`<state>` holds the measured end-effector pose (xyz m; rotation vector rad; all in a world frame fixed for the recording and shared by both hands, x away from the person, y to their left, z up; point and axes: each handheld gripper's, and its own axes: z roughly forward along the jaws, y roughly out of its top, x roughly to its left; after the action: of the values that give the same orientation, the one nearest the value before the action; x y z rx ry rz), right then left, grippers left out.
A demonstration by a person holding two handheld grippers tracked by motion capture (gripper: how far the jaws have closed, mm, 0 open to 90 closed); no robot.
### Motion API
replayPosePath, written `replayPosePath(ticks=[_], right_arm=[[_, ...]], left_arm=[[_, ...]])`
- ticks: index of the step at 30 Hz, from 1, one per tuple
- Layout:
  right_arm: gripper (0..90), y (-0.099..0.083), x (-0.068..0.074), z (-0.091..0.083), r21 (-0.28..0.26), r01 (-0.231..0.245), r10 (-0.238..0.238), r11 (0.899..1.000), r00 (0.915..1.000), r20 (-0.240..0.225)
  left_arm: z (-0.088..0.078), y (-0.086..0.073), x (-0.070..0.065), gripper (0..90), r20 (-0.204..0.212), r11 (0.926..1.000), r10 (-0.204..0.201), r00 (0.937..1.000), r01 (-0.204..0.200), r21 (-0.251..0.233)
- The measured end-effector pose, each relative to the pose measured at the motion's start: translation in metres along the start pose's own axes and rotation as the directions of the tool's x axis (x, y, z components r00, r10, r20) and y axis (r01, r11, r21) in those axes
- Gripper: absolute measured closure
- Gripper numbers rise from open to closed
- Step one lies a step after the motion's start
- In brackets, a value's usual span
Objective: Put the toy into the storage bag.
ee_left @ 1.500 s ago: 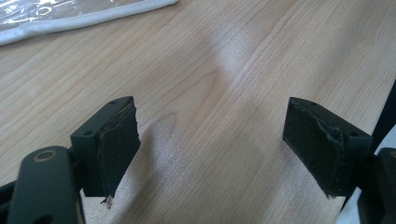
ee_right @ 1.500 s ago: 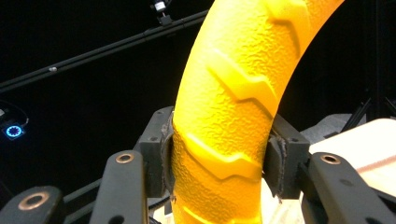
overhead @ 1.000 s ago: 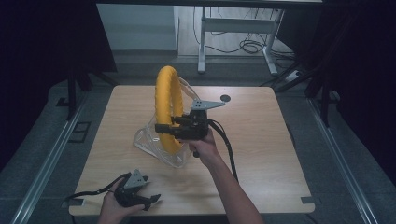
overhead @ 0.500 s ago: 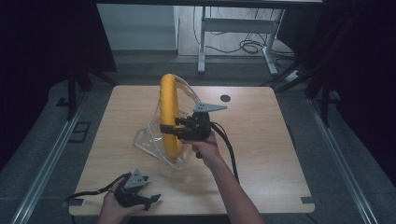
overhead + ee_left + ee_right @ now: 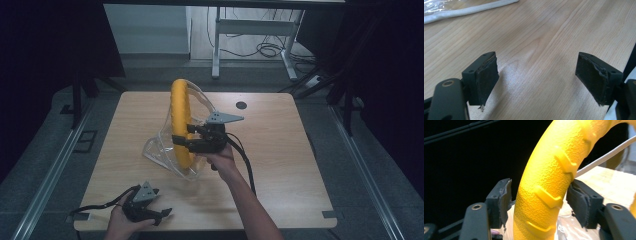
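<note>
A yellow textured ring [image 5: 180, 120] stands upright on edge over the middle of the table, partly inside a clear plastic bag [image 5: 159, 150]. My right gripper [image 5: 182, 142] is shut on the ring's lower right arc. In the right gripper view the ring [image 5: 549, 182] runs up between the two pads, the right pad [image 5: 579, 205] pressed against it. My left gripper [image 5: 163, 215] rests at the table's front left edge in a hand. Its jaws [image 5: 537, 75] stand open over bare wood with nothing between them.
The wooden table [image 5: 285, 160] has free room on its right half and front. A small black round disc [image 5: 241, 105] lies near the back edge. The bag's white rim [image 5: 461, 11] lies beyond the left gripper. Dark floor and rails flank the table.
The yellow ring has turned more edge-on to the high camera in my right gripper's hold. The left gripper has stayed in place.
</note>
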<state>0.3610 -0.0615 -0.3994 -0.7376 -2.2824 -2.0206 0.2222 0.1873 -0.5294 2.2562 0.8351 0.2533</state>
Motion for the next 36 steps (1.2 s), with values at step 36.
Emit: replayPosePath(ticks=[36], right_arm=[[32.7, -0.047, -0.015, -0.099, 0.094, 0.097, -0.116, 0.991, 0.9692, 0.217]], left_arm=[[0.001, 0.000, 0.000, 18.3, -0.006, 1.0000, -0.003, 1.0000, 0.003, 0.001]])
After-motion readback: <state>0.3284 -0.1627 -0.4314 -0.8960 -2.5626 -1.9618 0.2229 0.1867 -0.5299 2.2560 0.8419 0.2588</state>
